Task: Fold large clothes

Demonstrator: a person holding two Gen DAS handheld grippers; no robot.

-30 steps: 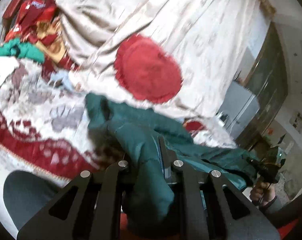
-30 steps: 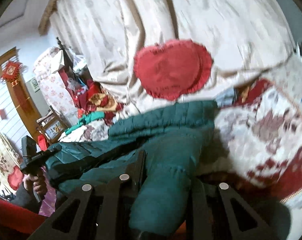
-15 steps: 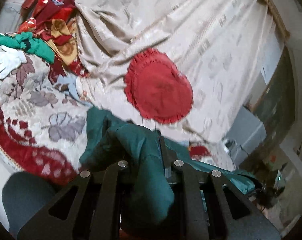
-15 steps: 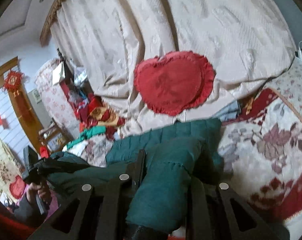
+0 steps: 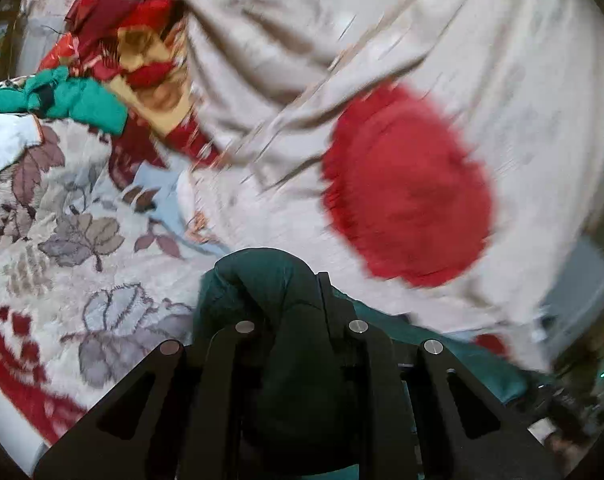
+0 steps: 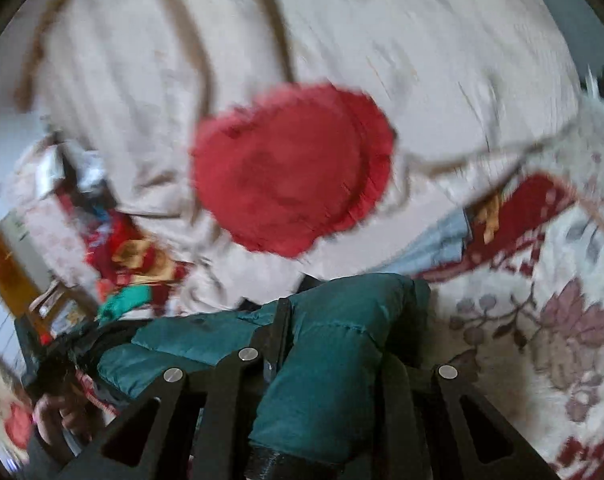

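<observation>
A dark green quilted jacket (image 5: 293, 344) is bunched between the fingers of my left gripper (image 5: 289, 308), which is shut on it. In the right wrist view the same jacket (image 6: 334, 352) is clamped in my right gripper (image 6: 334, 320), also shut on it, and the cloth stretches off to the left toward my other hand (image 6: 57, 412). Both grippers hold the jacket above a floral bedspread (image 5: 61, 240), which also shows in the right wrist view (image 6: 542, 320). Both views are motion-blurred.
A red round cushion (image 5: 406, 200) leans against a beige curtain (image 5: 382, 40) behind the bed; the cushion also shows in the right wrist view (image 6: 289, 168). A pile of red, gold and green clothes (image 5: 113, 64) lies at the far left of the bed.
Both grippers have swung forward and up with the jacket. The cushion and curtain now fill more of each view. Less of the jacket shows beyond the fingers.
</observation>
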